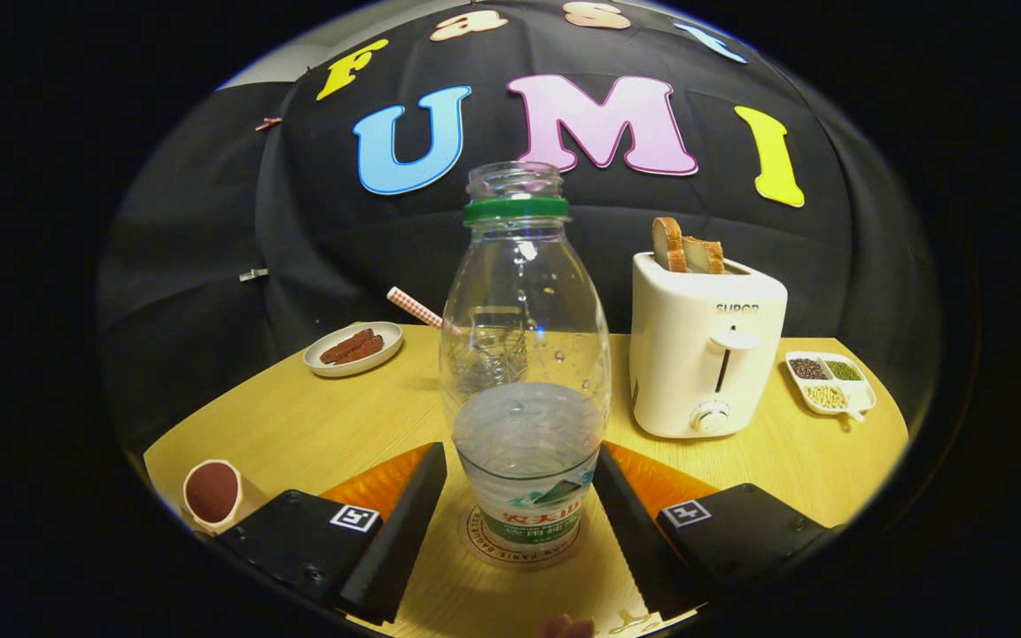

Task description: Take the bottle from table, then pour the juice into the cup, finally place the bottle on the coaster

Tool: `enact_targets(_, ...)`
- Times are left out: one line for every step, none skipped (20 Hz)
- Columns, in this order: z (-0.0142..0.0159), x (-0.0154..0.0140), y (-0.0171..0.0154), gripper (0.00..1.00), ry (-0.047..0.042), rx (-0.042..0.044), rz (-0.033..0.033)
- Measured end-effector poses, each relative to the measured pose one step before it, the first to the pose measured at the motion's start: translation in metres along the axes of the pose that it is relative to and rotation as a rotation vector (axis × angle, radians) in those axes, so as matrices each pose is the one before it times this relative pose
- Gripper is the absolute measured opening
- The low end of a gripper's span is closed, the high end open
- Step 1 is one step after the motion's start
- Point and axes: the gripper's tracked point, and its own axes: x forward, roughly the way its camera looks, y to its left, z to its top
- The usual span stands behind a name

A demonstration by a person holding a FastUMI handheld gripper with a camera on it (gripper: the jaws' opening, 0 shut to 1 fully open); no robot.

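A clear plastic bottle (524, 354), uncapped and roughly a third full of pale liquid, stands upright on a round coaster (524, 549) on the wooden table (315, 425), between the fingers of the hand-held gripper (521, 496). The fingers flank its lower body very closely, but actual contact cannot be made out. Thin-walled, light and smooth, the bottle looks easy to crush or tip, so the labelled lower body seems the safest hold.

Claw (524, 509) level, pointing forward; fingers (404, 523) spread, flanking bottle (524, 354), left finger apart from it.
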Motion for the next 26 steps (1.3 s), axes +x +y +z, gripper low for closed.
enact_targets(0.00266, -0.0021, 0.00043, 0.99, -0.00306, 0.00382, -0.001)
enact_targets(0.00163, -0.00291, -0.00095, 0.99, -0.00378, 0.00382, -0.00349)
enact_targets(0.00236, -0.00436, -0.00105, 0.99, -0.00404, 0.00173, -0.00449)
enact_targets(0.00156, -0.00372, -0.00148, 0.99, -0.0032, -0.00046, -0.00544)
enact_targets(0.00002, -0.00569, -0.00068, 0.99, 0.00127, 0.00265, -0.00028)
enact_targets(-0.00096, -0.00583, 0.0007, 0.99, 0.00439, 0.00364, 0.00106)
enact_targets(-0.00118, -0.00655, -0.00067, 0.99, 0.00599, -0.00097, -0.00076)
enact_targets(-0.00059, -0.00763, -0.00185, 0.99, 0.00513, -0.00697, -0.00873)
enact_targets(0.00125, -0.00984, -0.00218, 0.99, 0.00249, -0.00727, -0.00619)
enact_targets(0.00041, -0.01062, -0.0017, 0.99, 0.00096, -0.00881, -0.00854)
enact_targets(0.00386, -0.01092, -0.00277, 0.99, -0.00265, -0.00446, -0.00601)
enact_targets(0.00592, -0.01312, -0.00107, 0.99, -0.00752, -0.00424, -0.00816)
enact_targets(0.00804, -0.01349, -0.00238, 0.99, -0.01126, 0.00272, -0.00841)
enact_targets(0.00879, -0.01226, -0.00063, 0.99, -0.01119, 0.00555, -0.01072)
enact_targets(0.00893, -0.01316, -0.00208, 0.99, -0.01403, 0.01026, -0.01075)
enact_targets(0.00742, -0.01295, 0.00009, 0.99, -0.01264, 0.00332, -0.00851)
enact_targets(0.00883, -0.01155, -0.00371, 0.99, -0.01222, -0.00125, -0.02137)
enact_targets(0.00832, -0.00964, -0.00143, 0.99, -0.01068, -0.00129, -0.00593)
enact_targets(0.0068, -0.01079, -0.00345, 0.99, -0.00545, -0.00885, -0.02259)
enact_targets(0.00749, -0.01088, -0.00564, 0.99, -0.0093, -0.00825, -0.01641)
enact_targets(0.00929, -0.00986, -0.00422, 0.98, -0.01444, -0.0083, -0.0152)
enact_targets(0.00886, -0.01019, -0.00263, 0.99, -0.01513, -0.00428, -0.01088)
enact_targets(0.00886, -0.0087, -0.00325, 0.99, -0.0128, -0.0053, -0.00523)
enact_targets(0.00644, -0.00844, -0.0037, 0.99, -0.01082, -0.00906, -0.00382)
enact_targets(0.00585, -0.00736, -0.00406, 0.99, -0.00479, -0.00992, -0.00648)
enact_targets(0.00514, -0.00742, -0.0037, 0.99, -0.00658, -0.00976, -0.00438)
